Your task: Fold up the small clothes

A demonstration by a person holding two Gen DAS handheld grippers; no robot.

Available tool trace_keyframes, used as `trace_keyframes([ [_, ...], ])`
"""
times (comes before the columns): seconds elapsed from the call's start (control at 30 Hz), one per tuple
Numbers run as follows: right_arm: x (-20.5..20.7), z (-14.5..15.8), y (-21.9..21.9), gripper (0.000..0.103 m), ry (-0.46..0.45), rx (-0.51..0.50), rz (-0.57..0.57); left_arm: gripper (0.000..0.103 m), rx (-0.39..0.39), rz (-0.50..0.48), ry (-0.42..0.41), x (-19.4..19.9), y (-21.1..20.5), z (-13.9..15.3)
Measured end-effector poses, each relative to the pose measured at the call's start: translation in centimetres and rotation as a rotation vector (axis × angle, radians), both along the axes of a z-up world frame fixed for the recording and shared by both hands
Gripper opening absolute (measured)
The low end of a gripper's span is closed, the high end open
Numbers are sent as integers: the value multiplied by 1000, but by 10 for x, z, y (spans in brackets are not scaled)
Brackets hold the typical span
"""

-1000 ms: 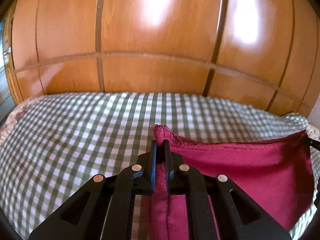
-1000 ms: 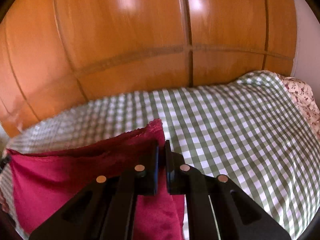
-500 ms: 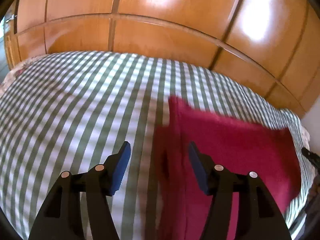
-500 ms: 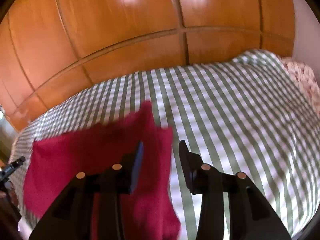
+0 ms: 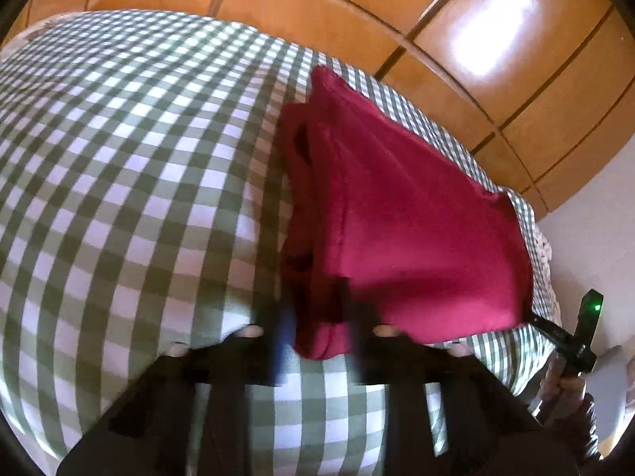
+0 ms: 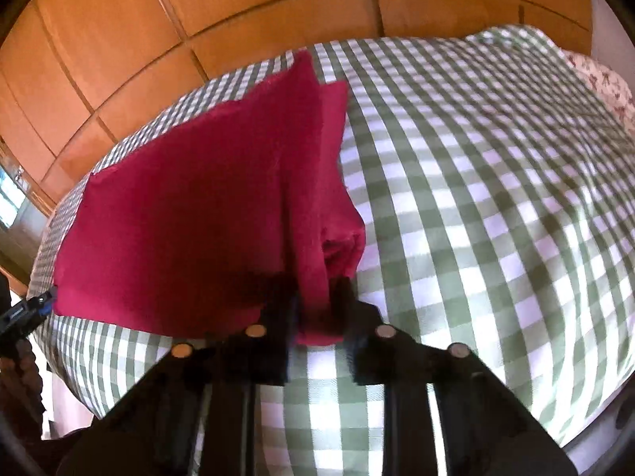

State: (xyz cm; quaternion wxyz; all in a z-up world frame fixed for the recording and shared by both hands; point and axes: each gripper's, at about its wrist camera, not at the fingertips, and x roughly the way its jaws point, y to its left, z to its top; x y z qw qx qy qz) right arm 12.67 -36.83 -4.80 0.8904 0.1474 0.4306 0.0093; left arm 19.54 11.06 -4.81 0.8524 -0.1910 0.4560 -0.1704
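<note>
A dark red garment [image 5: 405,214] lies folded on the green-and-white checked cloth [image 5: 131,182], filling the 1 o'clock part of the left wrist view and the 10 o'clock part of the right. The left gripper [image 5: 317,337] stands with its jaws apart around the garment's near corner at 6 o'clock. The right gripper [image 6: 317,309] likewise straddles its own near corner, jaws apart. Wooden panelling [image 6: 246,4] rises behind at 12 o'clock.

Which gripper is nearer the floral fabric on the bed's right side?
Right. The right gripper sits at the red garment's right corner, floral fabric off to its right; the left gripper sits at the opposite corner.
</note>
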Motion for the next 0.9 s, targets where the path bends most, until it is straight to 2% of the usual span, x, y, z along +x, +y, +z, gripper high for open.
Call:
trace_keyframes([
  [0.13, -24, 23, -2, 11, -39, -1, 42, 6, 79, -34, -48, -14, -4, 16],
  [0.27, -51, 31, -1, 10, -22, 9, 83, 5, 73, -47, -45, -30, 5, 21],
  [0.4, -80, 8, 0, 8, 72, -6, 93, 5, 59, -60, -4, -59, 11, 22],
  [0.5, -93, -8, -7, 8, 118, 48, 71, 6, 86, -75, 17, -80, 6, 20],
  [0.57, -95, -6, -8, 11, 113, 58, 64, 6, 121, -50, 4, -84, 8, 25],
  [0.67, -87, 7, -9, 23, 73, 34, 39, 6, 186, 6, -71, -76, 9, 45],
  [0.7, -82, 13, -12, 37, 44, 33, 18, 6, 179, 2, -96, -72, 7, 51],
  [0.73, -80, 17, -14, 44, 24, 35, 1, 6, 171, -8, -120, -67, 3, 57],
  [0.9, -41, 21, -15, 44, -22, 52, -49, 6, 221, -108, -185, -47, -46, 57],
])
